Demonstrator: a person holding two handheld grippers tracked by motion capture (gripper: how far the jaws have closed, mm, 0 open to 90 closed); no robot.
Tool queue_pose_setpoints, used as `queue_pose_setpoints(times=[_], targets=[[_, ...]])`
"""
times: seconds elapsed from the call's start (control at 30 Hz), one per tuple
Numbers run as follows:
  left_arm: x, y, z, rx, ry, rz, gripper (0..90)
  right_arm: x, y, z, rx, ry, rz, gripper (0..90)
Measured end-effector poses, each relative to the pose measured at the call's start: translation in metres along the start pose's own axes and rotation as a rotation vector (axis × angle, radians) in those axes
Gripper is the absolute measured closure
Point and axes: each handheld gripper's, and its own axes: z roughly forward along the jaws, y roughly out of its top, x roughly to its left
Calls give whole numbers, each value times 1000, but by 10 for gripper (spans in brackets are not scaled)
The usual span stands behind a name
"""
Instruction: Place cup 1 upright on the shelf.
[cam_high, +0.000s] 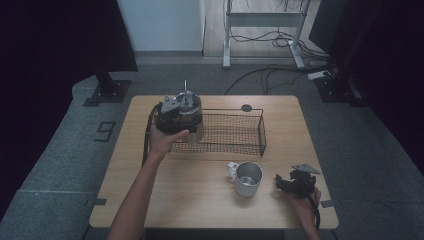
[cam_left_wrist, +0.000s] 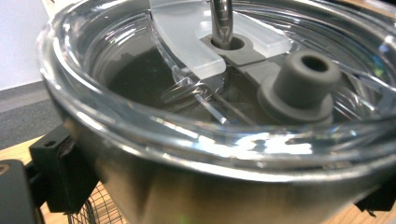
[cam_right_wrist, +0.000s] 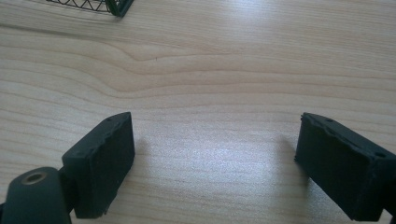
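Observation:
A steel tumbler with a clear lid and a metal straw hangs above the left end of a black wire basket. My left gripper is shut on the tumbler's body, one jaw on each side just below the lid. In the left gripper view the straw passes through a grey seal in the lid. A white mug with a steel inside stands on the wooden table, in front of the basket. To the right of the mug my right gripper rests low over the table, open, jaws apart over bare wood.
The basket's near right corner shows at the top of the right gripper view. A small black round disc lies behind the basket. Cables and a desk frame stand on the floor beyond the table.

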Motion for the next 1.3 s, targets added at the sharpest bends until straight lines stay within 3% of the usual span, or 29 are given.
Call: queue_pose_setpoints(times=[0.47,1.3], targets=[[4,3,14,17,18,-1,41,0,0,0,-1,1,-1,116],[12,-5,39,48,36,-6,42,0,0,0,-2,2,-5,126]])
